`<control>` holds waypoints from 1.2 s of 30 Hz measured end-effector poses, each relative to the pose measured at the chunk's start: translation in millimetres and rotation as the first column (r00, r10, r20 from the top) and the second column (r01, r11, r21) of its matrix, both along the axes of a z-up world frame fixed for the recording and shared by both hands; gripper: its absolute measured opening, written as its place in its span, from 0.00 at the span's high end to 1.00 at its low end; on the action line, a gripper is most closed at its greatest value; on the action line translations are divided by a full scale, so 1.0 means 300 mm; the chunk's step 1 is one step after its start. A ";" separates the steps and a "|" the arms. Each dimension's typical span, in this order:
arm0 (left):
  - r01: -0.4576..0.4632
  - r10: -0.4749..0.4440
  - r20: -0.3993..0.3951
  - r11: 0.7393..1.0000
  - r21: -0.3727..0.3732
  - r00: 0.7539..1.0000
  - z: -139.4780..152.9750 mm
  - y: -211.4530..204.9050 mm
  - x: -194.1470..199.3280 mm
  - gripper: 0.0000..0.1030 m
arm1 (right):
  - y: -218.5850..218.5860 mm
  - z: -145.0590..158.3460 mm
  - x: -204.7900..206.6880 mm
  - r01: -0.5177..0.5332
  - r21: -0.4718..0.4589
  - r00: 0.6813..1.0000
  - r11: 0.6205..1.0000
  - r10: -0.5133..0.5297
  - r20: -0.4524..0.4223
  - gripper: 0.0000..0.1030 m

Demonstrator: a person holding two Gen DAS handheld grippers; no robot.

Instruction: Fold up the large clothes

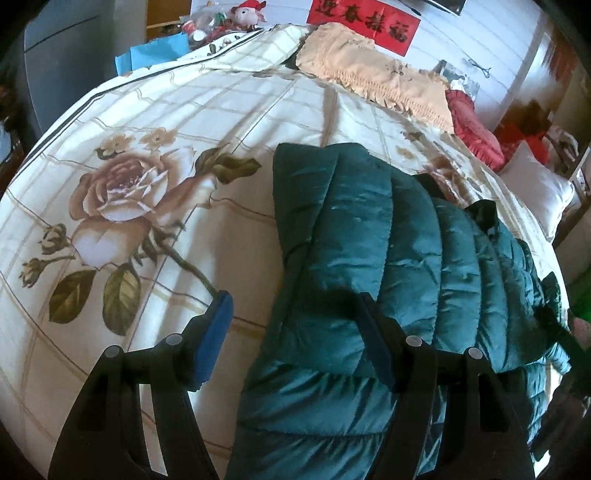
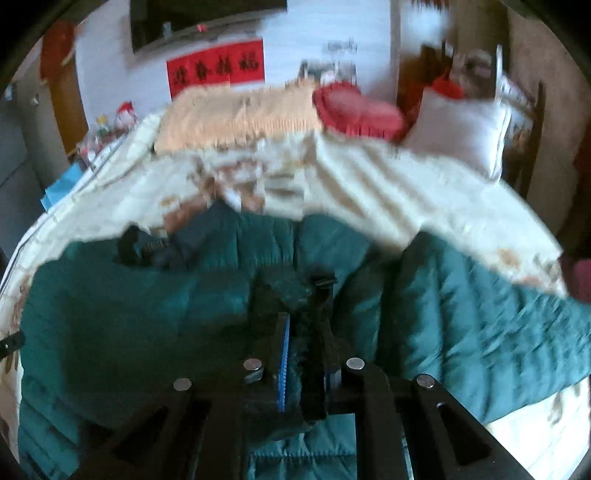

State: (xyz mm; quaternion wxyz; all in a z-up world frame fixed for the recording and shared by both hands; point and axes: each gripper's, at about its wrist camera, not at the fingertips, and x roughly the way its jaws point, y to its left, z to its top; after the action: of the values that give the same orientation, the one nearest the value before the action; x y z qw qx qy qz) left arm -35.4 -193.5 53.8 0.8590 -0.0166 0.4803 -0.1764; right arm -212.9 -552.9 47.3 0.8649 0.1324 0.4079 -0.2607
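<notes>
A dark green quilted puffer jacket (image 1: 369, 240) lies partly folded on a bed covered by a cream sheet printed with roses (image 1: 147, 192). My left gripper (image 1: 292, 297) hovers open over the jacket's left edge. Its blue-padded left finger (image 1: 216, 332) is above the sheet and its right finger (image 1: 375, 343) above the jacket, neither pressing. In the blurred right wrist view the jacket (image 2: 147, 314) spreads across the near half of the bed. My right gripper (image 2: 301, 325) is shut on a dark fold of the jacket, pinched between the blue pad (image 2: 282, 369) and the black finger.
At the bed's far side lie a peach fringed blanket (image 1: 376, 74), a red frilled cushion (image 1: 472, 125) and a white pillow (image 1: 535, 188). A red banner (image 1: 364, 22) hangs on the wall. Toys and blue paper (image 1: 155, 51) sit beyond the far left corner.
</notes>
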 end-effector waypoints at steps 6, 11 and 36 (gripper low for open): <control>0.003 -0.003 0.037 1.000 0.008 0.999 0.035 0.003 -0.013 0.34 | -0.004 0.056 -0.068 0.038 -0.008 0.999 0.999 -0.038 0.017 0.52; 0.010 -0.011 0.097 1.000 0.007 0.995 0.087 -0.035 -0.016 0.34 | 0.086 0.172 -0.066 -0.070 -0.012 0.991 0.997 0.071 0.112 0.52; 0.028 -0.036 0.065 0.993 0.115 0.997 -0.064 -0.188 0.104 0.27 | 0.221 -0.049 0.317 -0.213 -0.032 0.974 0.977 0.209 -0.083 0.52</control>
State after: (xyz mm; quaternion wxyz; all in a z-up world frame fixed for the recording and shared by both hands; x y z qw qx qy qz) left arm -4.3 -250.0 34.7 0.8711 0.0460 0.4609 -0.1631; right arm -117.7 -486.6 32.8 0.8734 0.0602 0.4482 -0.1807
